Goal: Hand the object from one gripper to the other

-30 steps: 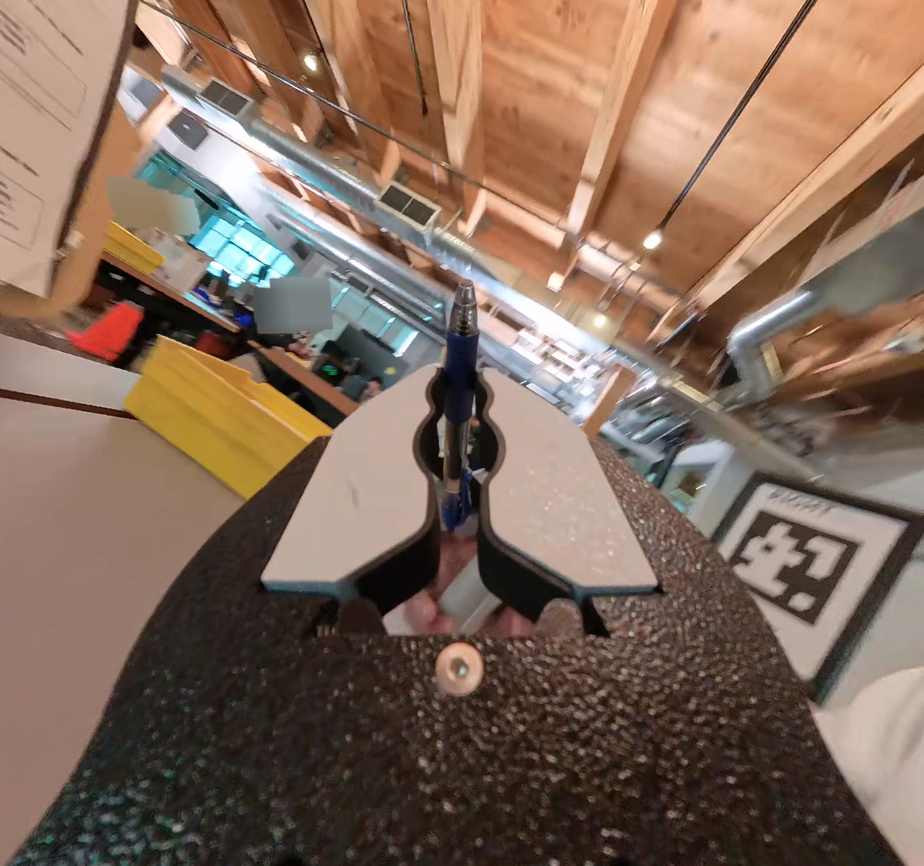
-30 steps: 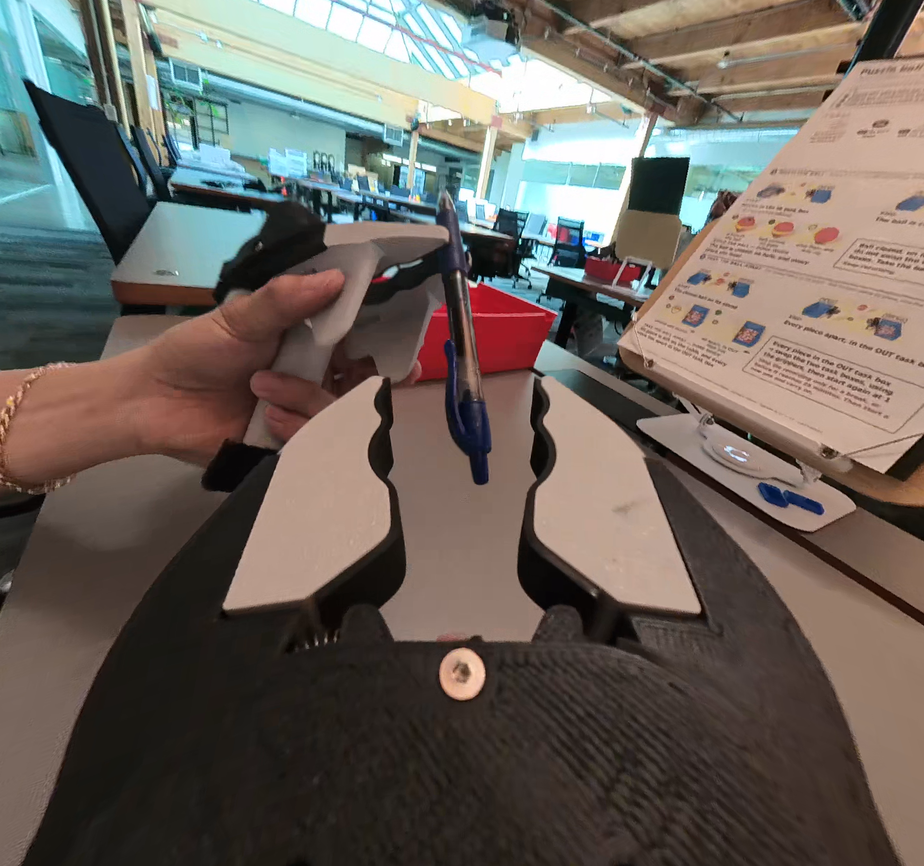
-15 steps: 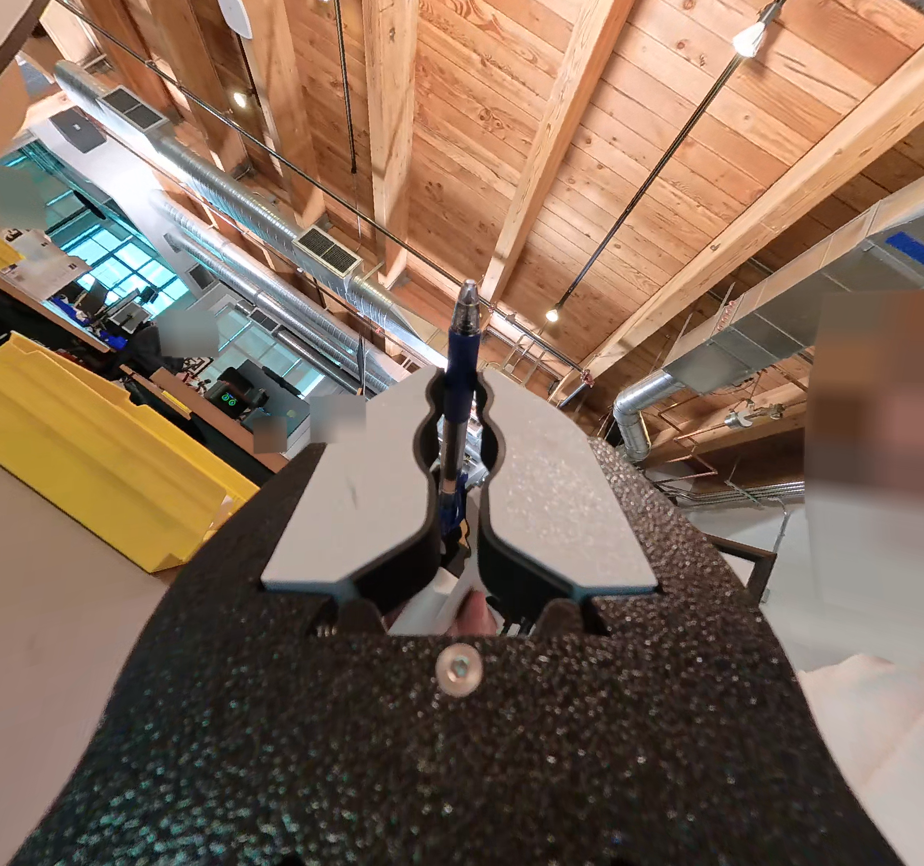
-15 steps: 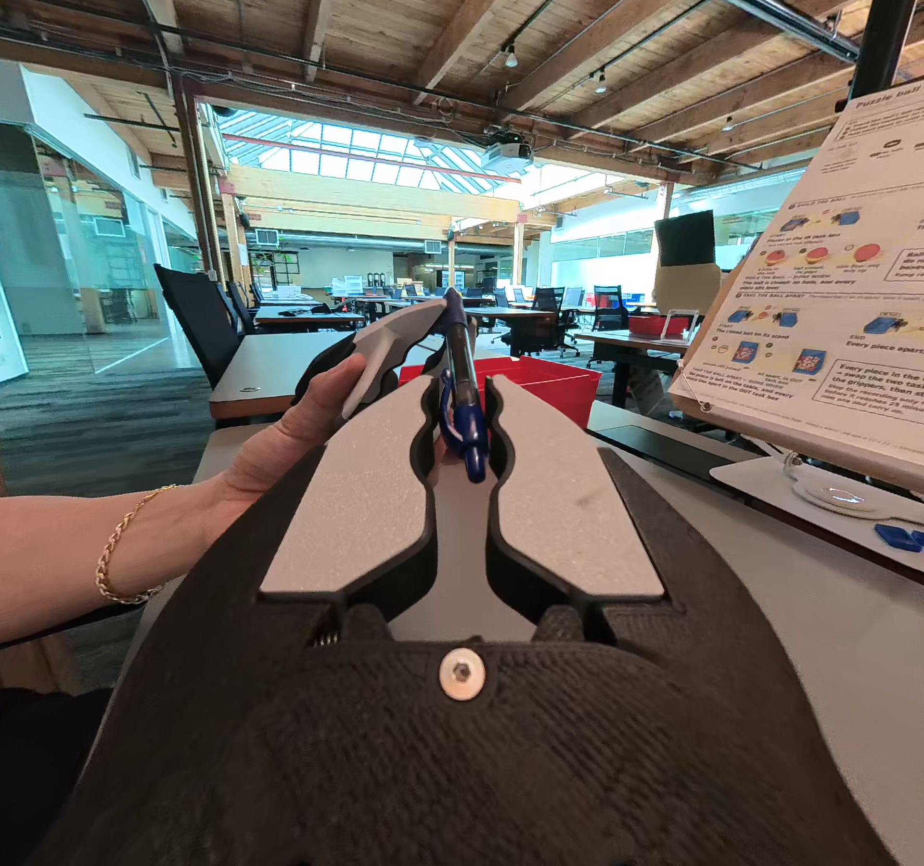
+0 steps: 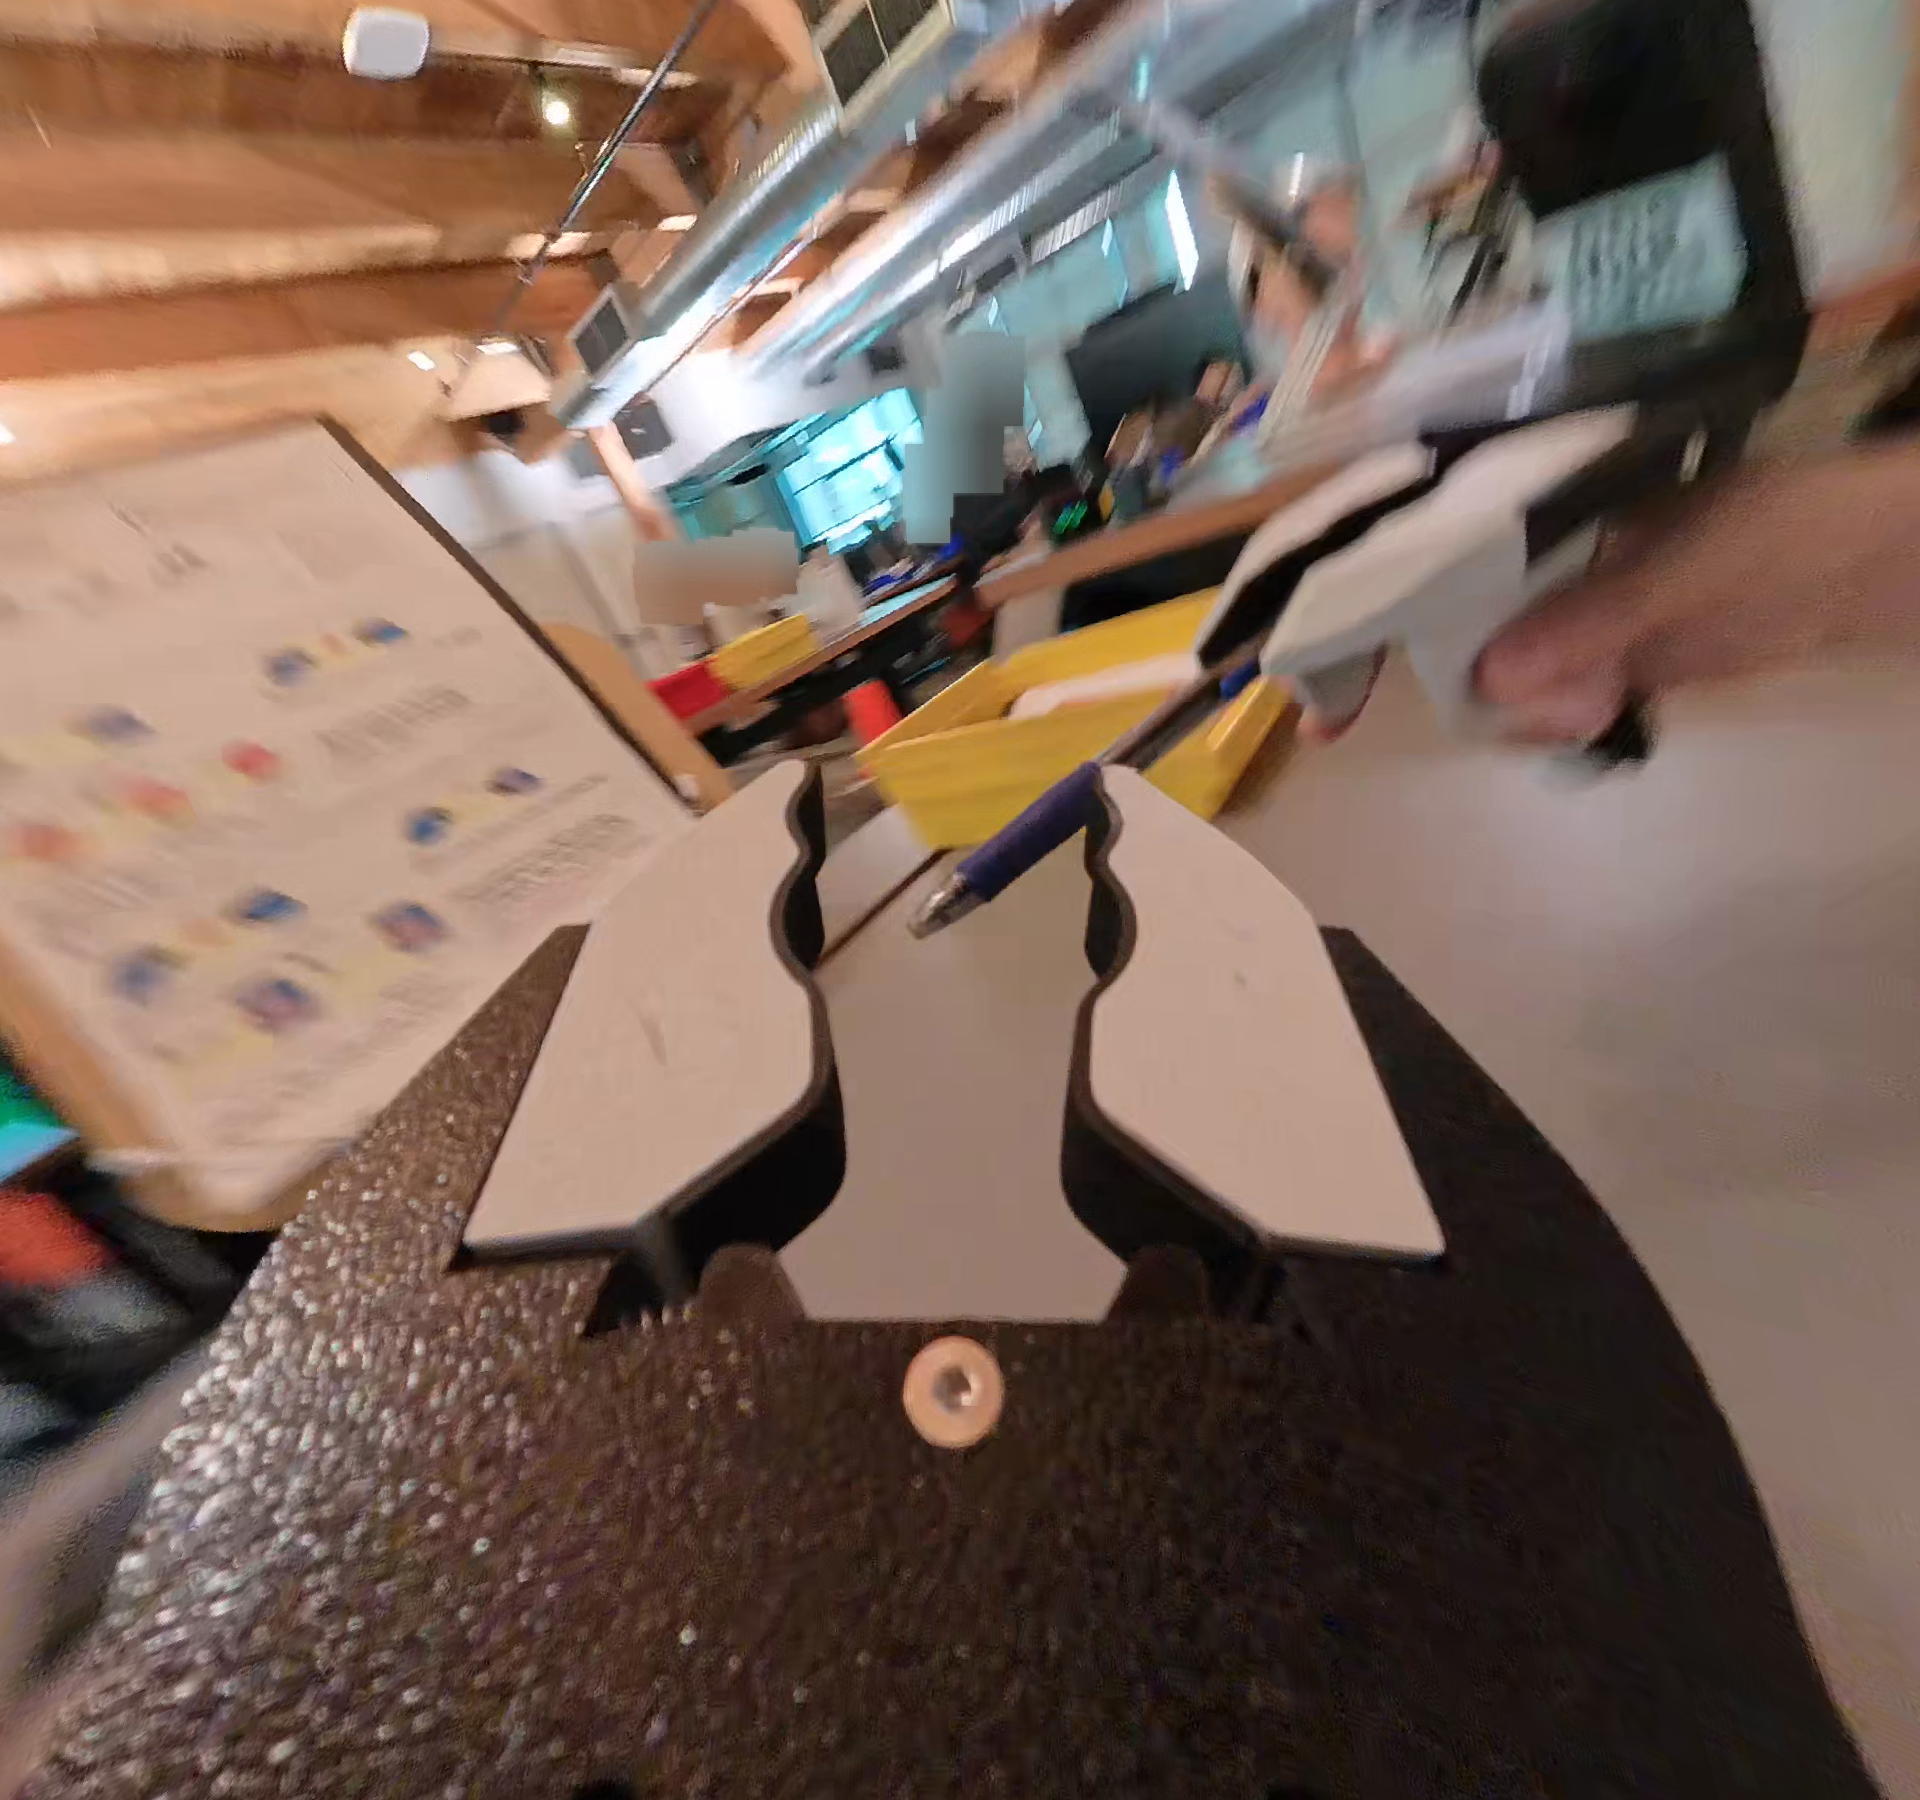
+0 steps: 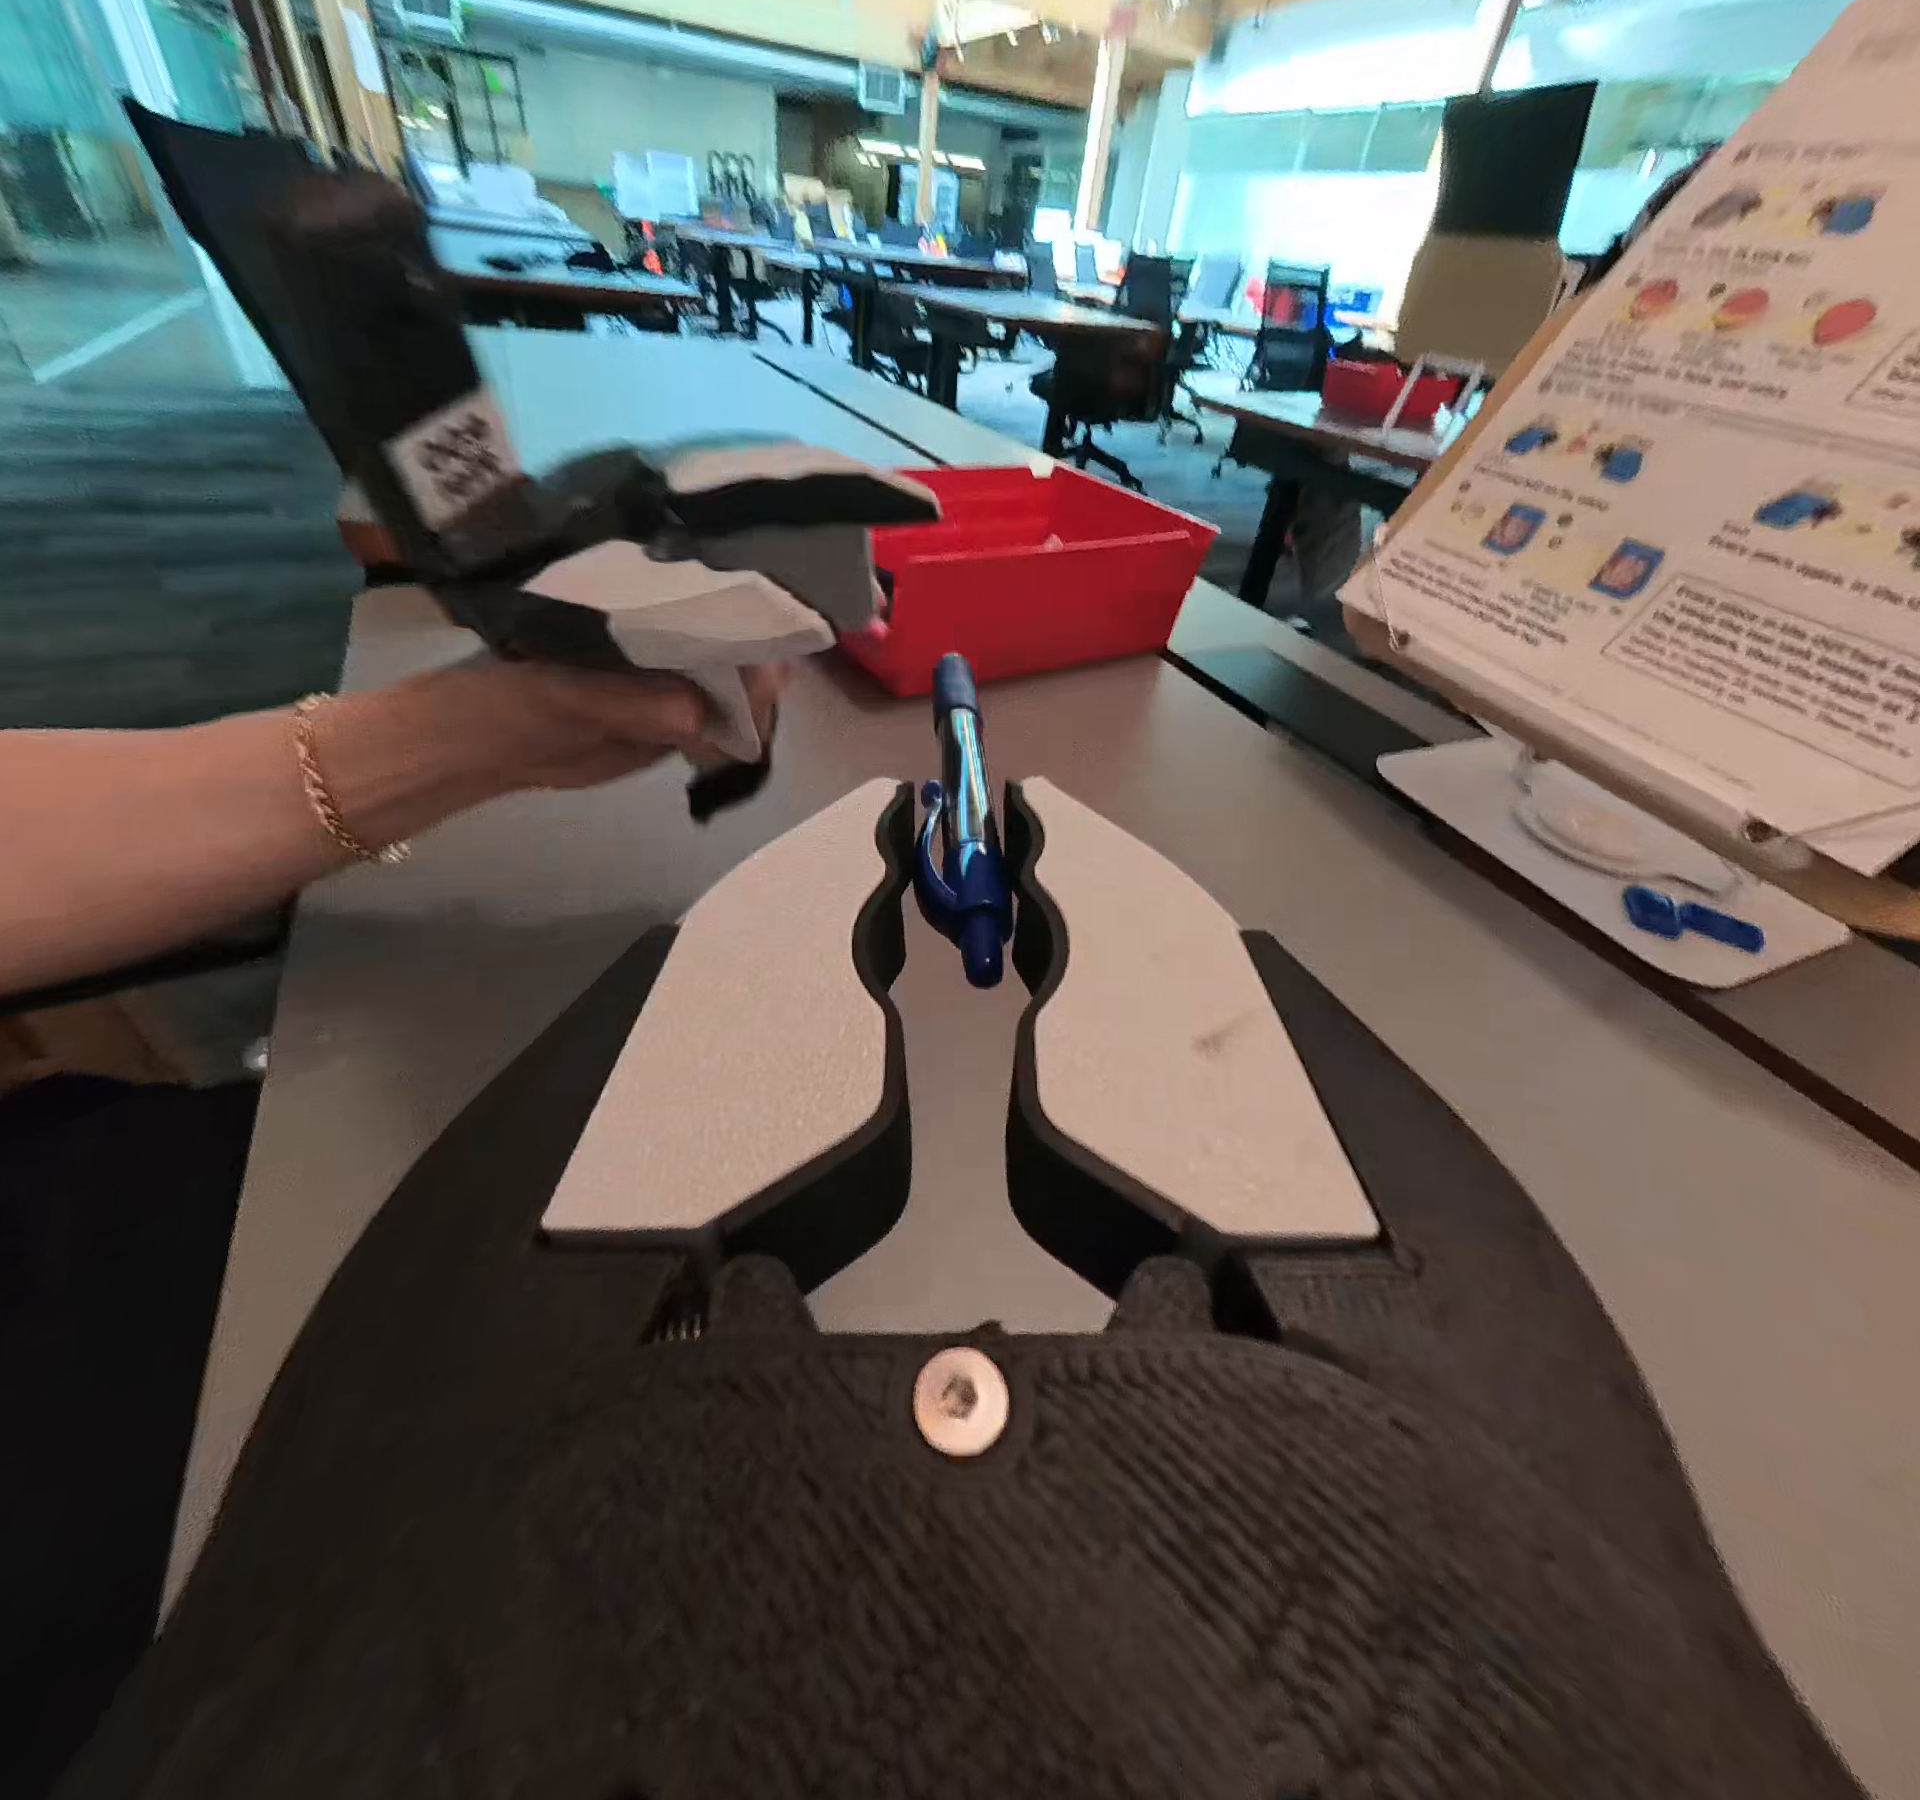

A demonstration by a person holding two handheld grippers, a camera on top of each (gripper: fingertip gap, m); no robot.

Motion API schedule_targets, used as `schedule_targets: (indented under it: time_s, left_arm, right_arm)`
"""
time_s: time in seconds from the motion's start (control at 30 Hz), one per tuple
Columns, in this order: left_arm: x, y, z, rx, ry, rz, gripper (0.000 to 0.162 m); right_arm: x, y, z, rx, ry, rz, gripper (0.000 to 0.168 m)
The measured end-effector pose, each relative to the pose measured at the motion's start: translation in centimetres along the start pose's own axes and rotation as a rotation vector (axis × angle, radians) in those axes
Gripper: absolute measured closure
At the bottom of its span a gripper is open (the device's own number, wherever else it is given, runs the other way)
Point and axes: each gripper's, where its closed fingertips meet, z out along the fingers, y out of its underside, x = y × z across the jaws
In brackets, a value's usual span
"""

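A blue pen (image 6: 961,867) is clamped between the fingers of my right gripper (image 6: 961,800), its grip end pointing forward over the grey table (image 6: 1403,1075). My left gripper (image 5: 956,794) is open and empty. In the left wrist view the pen's blue grip and metal tip (image 5: 1013,851) reach in from the right gripper (image 5: 1242,654), held by a hand at the upper right. The tip lies near the left gripper's right fingertip, apparently without touching. In the right wrist view the left gripper (image 6: 883,555) is held by a hand to the left, apart from the pen.
A red bin (image 6: 1039,566) stands on the table beyond the pen. A yellow bin (image 5: 997,763) stands ahead of the left gripper. A printed board on a stand (image 6: 1662,462) fills the right side, and it also shows in the left wrist view (image 5: 260,763).
The pen has passed from the left gripper to the right. The right gripper has shut on it. The left gripper has opened, drawn away and tilted down from the ceiling toward the table.
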Motion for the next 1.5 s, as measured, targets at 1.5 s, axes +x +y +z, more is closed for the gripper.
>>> schedule_targets:
  time_s: [1.5]
  left_arm:
    - [1.3, 0.8, 2.2, -0.090, -0.068, -0.689, 0.130]
  right_arm:
    - [1.6, 4.3, 3.5, -0.154, 0.426, -0.325, 0.157]
